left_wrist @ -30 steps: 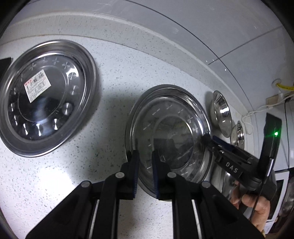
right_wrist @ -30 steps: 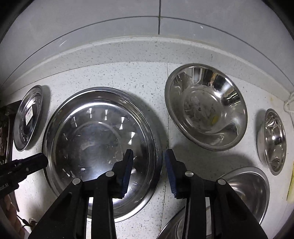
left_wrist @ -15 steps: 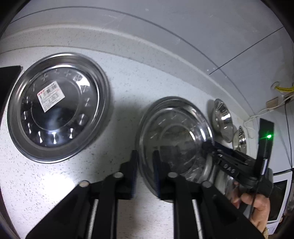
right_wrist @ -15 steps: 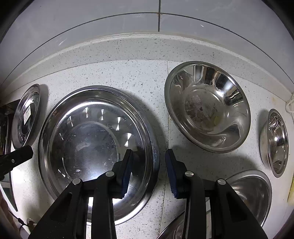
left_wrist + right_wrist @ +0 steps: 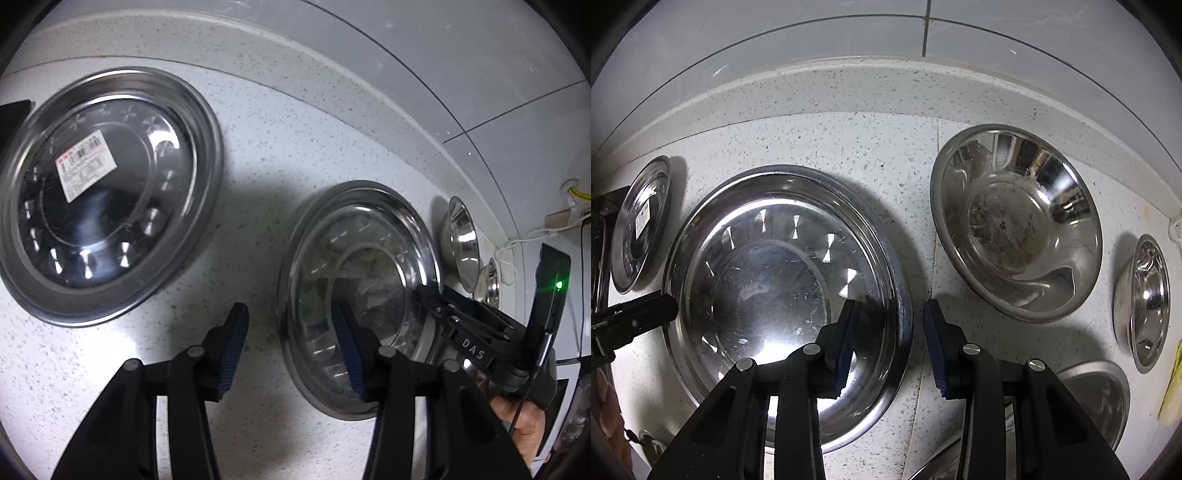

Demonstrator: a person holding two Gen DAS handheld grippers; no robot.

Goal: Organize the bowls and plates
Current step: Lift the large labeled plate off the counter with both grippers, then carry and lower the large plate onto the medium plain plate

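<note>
Left gripper point(image 5: 288, 347), jaws opening and unloaded, is best lowered squarely astride the round stainless-steel plate's point(image 5: 373, 236) near rim.

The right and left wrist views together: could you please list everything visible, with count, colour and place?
labelled plate: one, steel with a white sticker, far left on the counter
middle plate: one, steel, centre, between the two grippers
large bowl: one, steel, right of the middle plate
small bowl: one, steel, far right
third bowl: one, steel, front right, partly hidden
countertop: one, white speckled
wall tiles: grey, behind the counter
cables: white and yellow, on the wall at the far right
left gripper: black, blue pads, jaws opening, middle plate's left rim between them
right gripper: black, blue pads, open astride its right rim
hand: one, holding the right gripper
</note>
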